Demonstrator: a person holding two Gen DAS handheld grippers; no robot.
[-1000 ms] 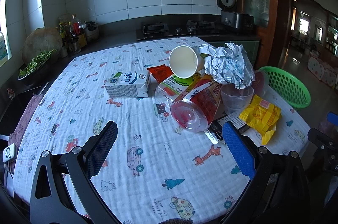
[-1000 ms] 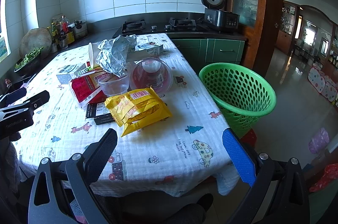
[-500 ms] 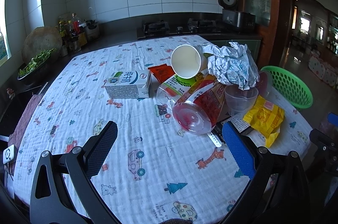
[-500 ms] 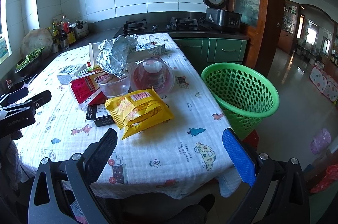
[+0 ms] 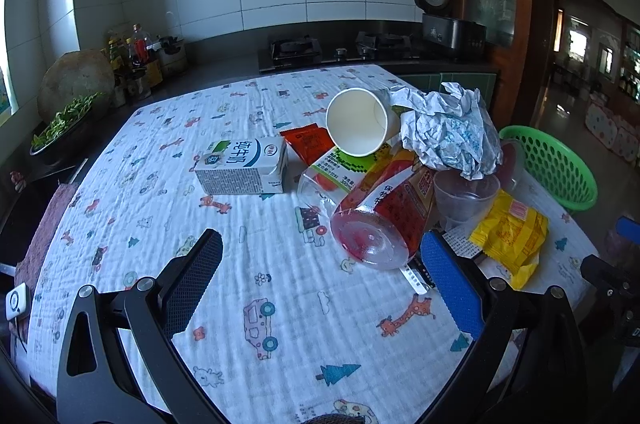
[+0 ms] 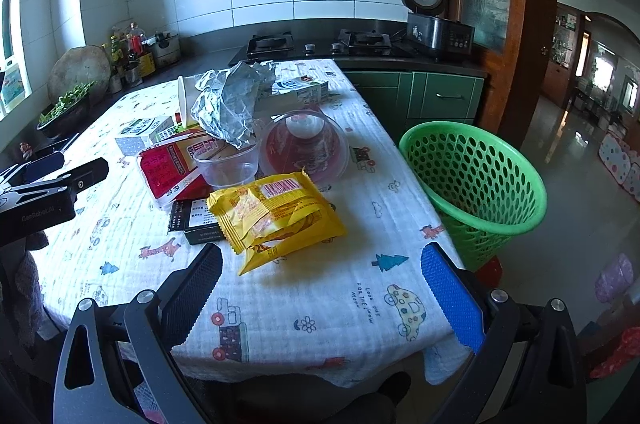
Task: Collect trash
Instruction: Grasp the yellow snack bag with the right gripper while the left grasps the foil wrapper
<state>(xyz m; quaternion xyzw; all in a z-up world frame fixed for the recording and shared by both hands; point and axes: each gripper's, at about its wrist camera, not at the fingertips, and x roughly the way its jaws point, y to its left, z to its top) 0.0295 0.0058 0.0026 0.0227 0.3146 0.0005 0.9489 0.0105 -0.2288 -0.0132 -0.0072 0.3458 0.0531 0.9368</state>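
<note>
Closing in: both views creep nearer trash pile on tabletop (image 6: 320, 312) versus a second ago. Left claw (image 5: 320, 284) and right claw (image 6: 320, 288) spread apart, empty. Yellow wrapper (image 6: 276, 216) just ahead, green basket (image 6: 472, 175) beside table edge, nothing collected yet.

A heap of trash sits toward the right half of the cloth-covered tabletop (image 5: 248, 304). The white milk carton (image 5: 244, 165) lies on its side at the heap's left, the orange sachet (image 5: 308, 143) just behind it. The white paper cup (image 5: 360, 127) lies tipped atop the clear plastic juice bottles (image 5: 380, 212), with the crumpled silver foil wrapper (image 5: 448, 135) to its right, draped over the clear plastic cup (image 6: 228, 167). The yellow snack packet (image 6: 276, 216) lies nearest the tabletop's front edge, partly over a black printed box (image 6: 192, 220). The green perforated plastic basket (image 6: 476, 183) stands on the floor beside the tabletop's right edge.
</note>
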